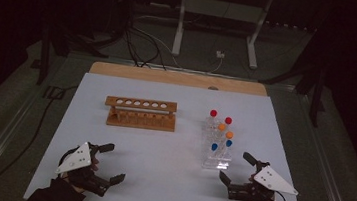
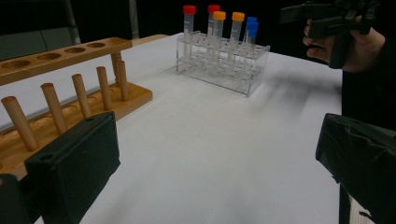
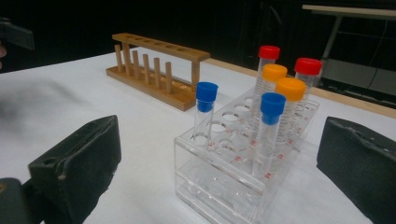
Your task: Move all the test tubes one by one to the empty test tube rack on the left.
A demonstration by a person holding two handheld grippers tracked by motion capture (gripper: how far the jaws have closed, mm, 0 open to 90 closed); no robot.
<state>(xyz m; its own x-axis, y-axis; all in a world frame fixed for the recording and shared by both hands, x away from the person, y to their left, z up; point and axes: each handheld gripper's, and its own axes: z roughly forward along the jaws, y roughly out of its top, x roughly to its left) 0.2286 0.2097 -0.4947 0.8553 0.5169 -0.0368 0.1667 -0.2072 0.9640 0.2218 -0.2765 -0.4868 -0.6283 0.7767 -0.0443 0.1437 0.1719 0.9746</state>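
This looks like a lab bench set up in a dim room: a white table (image 1: 172,145) carries a clear acrylic tube rack (image 1: 216,157) of capped test tubes (image 3: 270,133) (red, orange and blue caps) and an empty wooden test-tube rack (image 1: 141,113), with cables (image 1: 142,44) and a metal stand (image 1: 220,14) on the floor beyond the far edge.

Black grippers (image 1: 237,170) (grey triangular plates on top), dark sleeves.
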